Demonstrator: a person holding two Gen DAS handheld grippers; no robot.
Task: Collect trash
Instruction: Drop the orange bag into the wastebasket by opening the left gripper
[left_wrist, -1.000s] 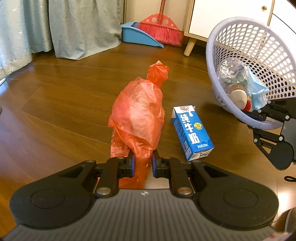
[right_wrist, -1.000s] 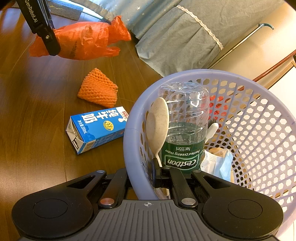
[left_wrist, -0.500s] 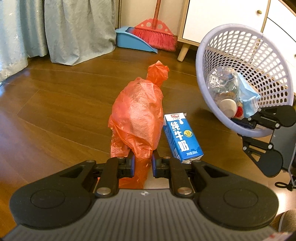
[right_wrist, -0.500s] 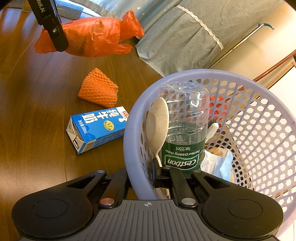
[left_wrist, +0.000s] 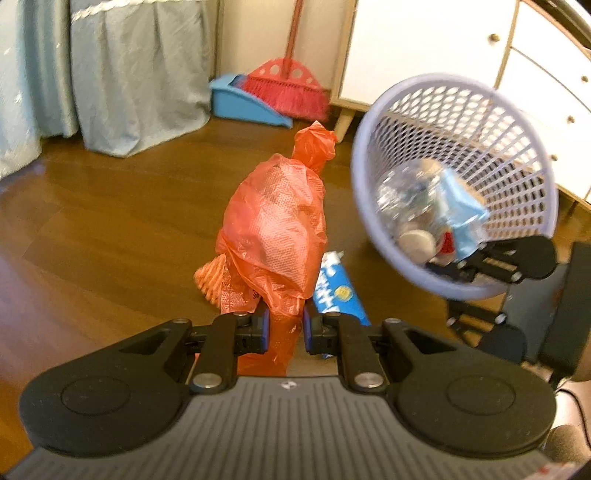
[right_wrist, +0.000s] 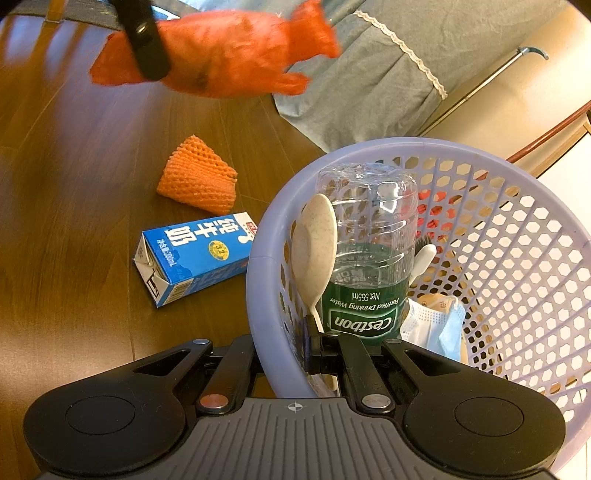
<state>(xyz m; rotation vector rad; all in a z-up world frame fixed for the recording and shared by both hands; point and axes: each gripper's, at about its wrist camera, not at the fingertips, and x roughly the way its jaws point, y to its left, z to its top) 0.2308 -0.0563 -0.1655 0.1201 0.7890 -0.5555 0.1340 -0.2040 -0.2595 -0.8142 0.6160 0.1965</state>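
My left gripper (left_wrist: 284, 328) is shut on a crumpled orange plastic bag (left_wrist: 277, 229), held off the floor; the same bag (right_wrist: 229, 55) shows blurred at the top of the right wrist view, with the left gripper (right_wrist: 144, 44) on it. My right gripper (right_wrist: 288, 354) is shut on the rim of a lilac mesh basket (right_wrist: 517, 258), tilted, also seen from the left as basket (left_wrist: 498, 122). Inside lie a clear bottle (right_wrist: 365, 258), a pale spoon (right_wrist: 314, 251) and a blue face mask (right_wrist: 436, 328). On the floor lie a blue milk carton (right_wrist: 192, 258) and an orange foam net (right_wrist: 199, 181).
A red broom (left_wrist: 288, 85) and blue dustpan (left_wrist: 240, 107) stand by the far wall, beside grey-blue curtains (left_wrist: 140, 74). A white cabinet (left_wrist: 424, 48) on wooden legs is behind the basket. Brown wooden floor (left_wrist: 92, 229) stretches to the left.
The left gripper has lifted the orange bag higher and toward the basket; the foam net now shows beneath it. The basket has stayed in the right gripper.
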